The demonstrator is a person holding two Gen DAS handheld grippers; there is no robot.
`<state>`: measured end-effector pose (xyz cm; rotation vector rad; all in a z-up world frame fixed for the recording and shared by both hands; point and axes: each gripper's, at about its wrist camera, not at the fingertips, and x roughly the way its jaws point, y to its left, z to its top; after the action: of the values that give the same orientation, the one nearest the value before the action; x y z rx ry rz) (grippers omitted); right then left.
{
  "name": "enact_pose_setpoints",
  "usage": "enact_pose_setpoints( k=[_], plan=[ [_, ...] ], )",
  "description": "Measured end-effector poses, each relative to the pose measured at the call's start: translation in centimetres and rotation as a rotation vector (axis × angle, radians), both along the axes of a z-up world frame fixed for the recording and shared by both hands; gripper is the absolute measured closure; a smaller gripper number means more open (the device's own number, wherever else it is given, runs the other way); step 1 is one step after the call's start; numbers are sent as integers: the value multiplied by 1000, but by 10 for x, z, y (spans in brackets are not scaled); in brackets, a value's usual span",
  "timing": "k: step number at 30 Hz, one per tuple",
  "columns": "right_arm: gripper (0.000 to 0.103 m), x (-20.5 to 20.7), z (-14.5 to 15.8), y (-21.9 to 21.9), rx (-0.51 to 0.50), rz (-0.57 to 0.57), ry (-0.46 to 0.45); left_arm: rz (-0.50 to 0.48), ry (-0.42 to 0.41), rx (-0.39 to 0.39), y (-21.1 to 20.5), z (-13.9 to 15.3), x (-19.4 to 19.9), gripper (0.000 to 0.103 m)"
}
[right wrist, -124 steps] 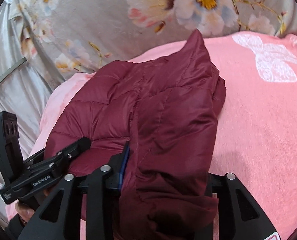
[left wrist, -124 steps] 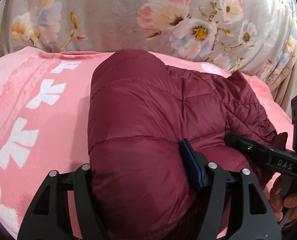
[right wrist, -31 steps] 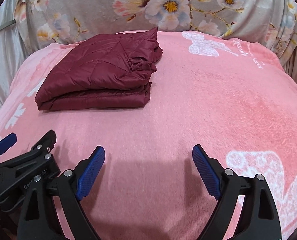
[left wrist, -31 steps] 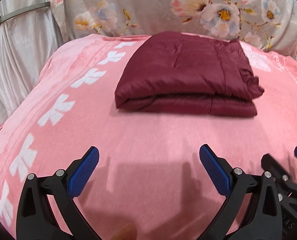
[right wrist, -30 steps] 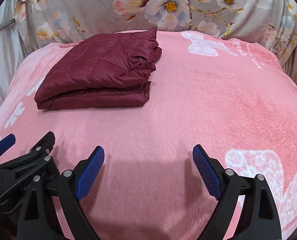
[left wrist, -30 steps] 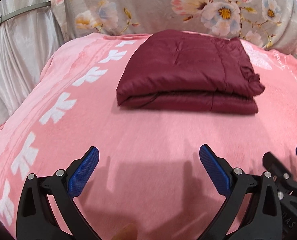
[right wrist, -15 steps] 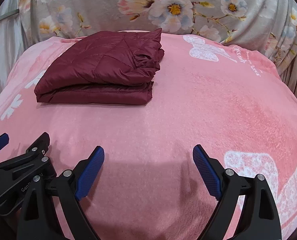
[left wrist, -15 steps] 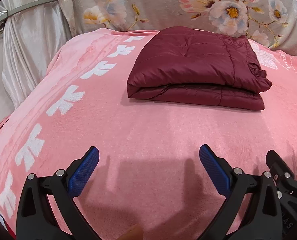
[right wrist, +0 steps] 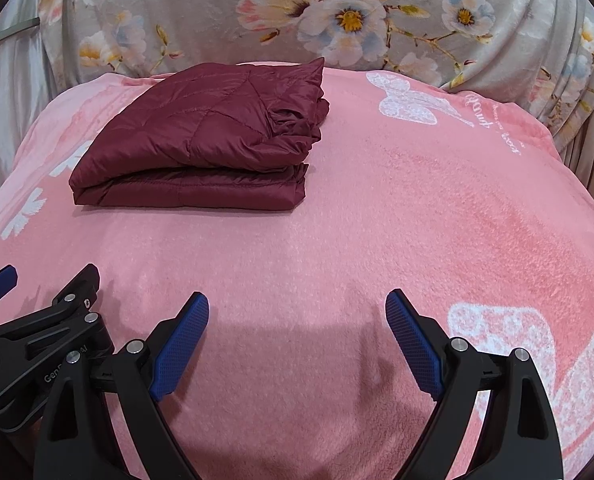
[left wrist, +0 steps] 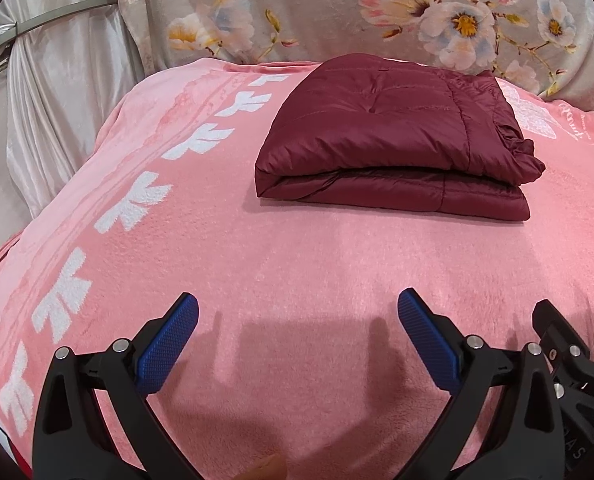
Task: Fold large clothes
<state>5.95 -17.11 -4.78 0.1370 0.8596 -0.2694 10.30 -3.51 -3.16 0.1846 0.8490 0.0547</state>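
Left wrist view: left gripper (left wrist: 297,320) jaws spread wide, nothing between the blue pads (left wrist: 169,344), hovering over bare pink blanket (left wrist: 297,264). Maroon quilted jacket (left wrist: 393,136) lies folded into a flat rectangular stack at the far end of the blanket, well apart from the gripper, just in front of the grey floral cloth (left wrist: 337,12). White curtain (left wrist: 57,80) at far left. Part of the right gripper pokes in at the right edge. Right wrist view: right gripper (right wrist: 297,320) also wide, empty, over blanket. Jacket sits far left of centre, folded edge facing the camera, ruffled layers on its right side. Left gripper's body visible at lower left.
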Motion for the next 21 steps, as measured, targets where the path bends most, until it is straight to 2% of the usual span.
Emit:
enact_pose_setpoints(
  k=[21],
  plan=[
    [15, -2, 0, -2, -3, -3, -7, -1, -4, -4, -3, 2, -1, 7]
  ],
)
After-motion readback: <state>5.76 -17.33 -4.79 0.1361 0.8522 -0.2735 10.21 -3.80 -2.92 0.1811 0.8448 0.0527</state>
